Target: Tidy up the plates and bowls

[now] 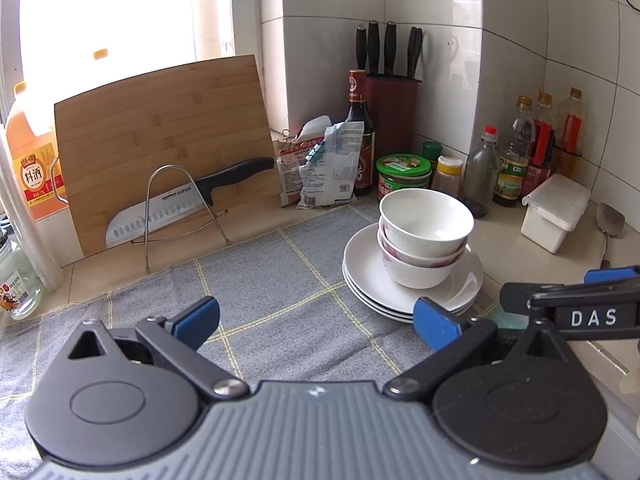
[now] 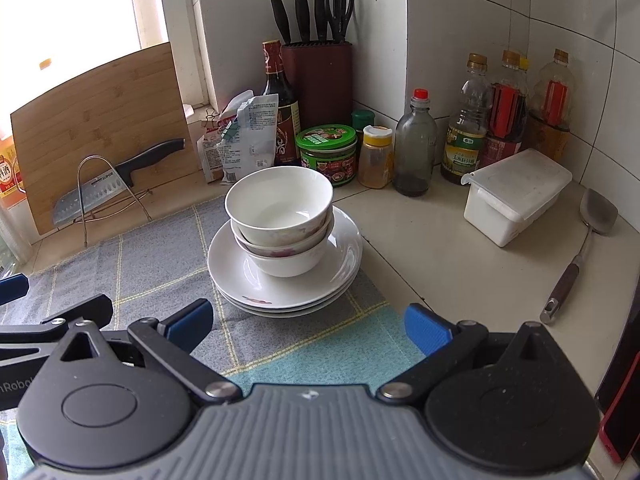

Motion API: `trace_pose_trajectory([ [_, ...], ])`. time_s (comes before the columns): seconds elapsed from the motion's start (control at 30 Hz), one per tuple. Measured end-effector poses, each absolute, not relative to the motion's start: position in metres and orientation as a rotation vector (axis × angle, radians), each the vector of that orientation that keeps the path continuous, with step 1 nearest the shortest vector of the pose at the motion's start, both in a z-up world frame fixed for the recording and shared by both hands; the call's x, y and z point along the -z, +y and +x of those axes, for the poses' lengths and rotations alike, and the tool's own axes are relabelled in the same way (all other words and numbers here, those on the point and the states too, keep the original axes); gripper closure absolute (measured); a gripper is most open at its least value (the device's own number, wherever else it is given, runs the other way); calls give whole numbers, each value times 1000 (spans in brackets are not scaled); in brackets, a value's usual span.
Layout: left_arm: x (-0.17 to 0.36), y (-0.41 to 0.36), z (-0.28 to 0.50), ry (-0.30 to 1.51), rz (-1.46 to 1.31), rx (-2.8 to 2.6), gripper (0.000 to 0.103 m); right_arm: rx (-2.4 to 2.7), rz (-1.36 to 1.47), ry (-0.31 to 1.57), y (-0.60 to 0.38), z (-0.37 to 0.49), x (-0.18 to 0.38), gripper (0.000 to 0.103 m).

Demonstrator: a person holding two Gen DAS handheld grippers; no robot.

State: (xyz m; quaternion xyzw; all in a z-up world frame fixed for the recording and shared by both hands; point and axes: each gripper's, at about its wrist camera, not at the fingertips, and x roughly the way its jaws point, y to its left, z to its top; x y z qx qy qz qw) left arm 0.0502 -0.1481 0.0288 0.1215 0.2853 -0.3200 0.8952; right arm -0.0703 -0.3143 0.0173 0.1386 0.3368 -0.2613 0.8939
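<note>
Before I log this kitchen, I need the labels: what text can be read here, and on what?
"SUPOR": blade of the knife.
"料酒": label of the orange jug.
"DAS": right gripper, seen from the left wrist.
Sauce bottle, green-lidded jar and packet labels: too small to read.

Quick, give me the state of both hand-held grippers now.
Left hand-held gripper: open, holding nothing.
Right hand-held gripper: open, holding nothing, short of the plates.

Black gripper (image 2: pixel 306 326) linkages, blue pads (image 2: pixel 426 330), ribbed grey body.
</note>
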Motion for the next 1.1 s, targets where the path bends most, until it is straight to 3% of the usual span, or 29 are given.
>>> trace_pose_trajectory([
  [1.1, -30, -150, 53, 593, 247, 654, 1, 557, 265, 688, -313, -65, -19, 0],
])
